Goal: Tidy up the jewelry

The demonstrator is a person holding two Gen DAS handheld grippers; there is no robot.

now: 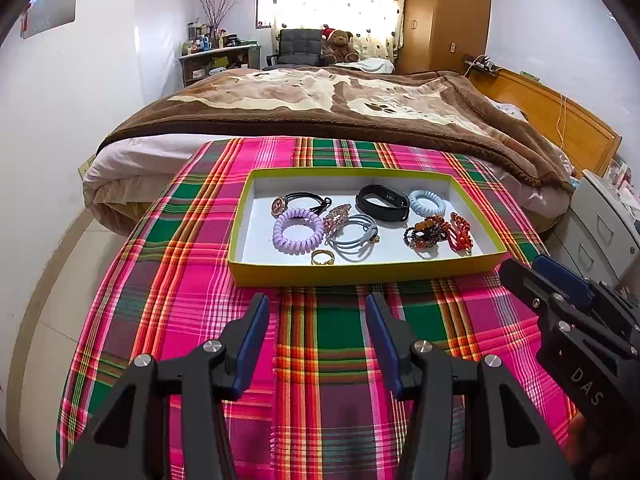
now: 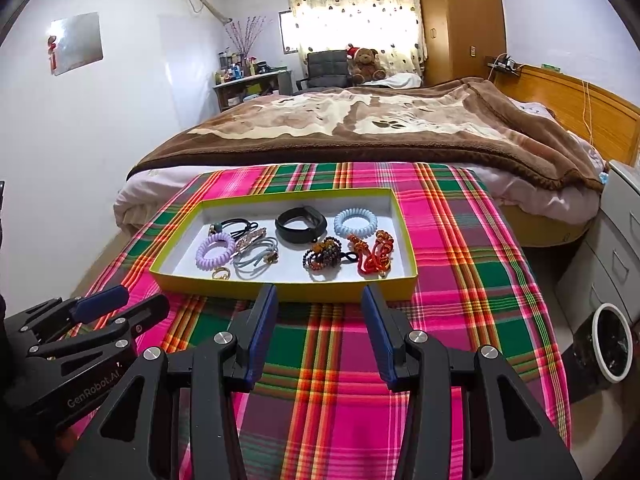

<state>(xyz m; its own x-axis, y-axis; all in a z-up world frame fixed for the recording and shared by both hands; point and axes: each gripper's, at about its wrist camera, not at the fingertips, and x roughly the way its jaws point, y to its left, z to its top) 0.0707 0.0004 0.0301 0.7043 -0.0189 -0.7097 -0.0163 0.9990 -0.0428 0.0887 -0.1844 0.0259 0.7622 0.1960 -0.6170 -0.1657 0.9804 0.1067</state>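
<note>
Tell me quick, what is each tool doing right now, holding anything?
Left tool: open, holding nothing, above the plaid cloth.
Right tool: open, holding nothing, just short of the yellow tray.

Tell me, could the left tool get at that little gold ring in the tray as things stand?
Probably yes. The left tool is open and empty, and the gold ring lies just behind the yellow tray's near wall. Only that low wall stands between them, so the tool would need to come in over it.
</note>
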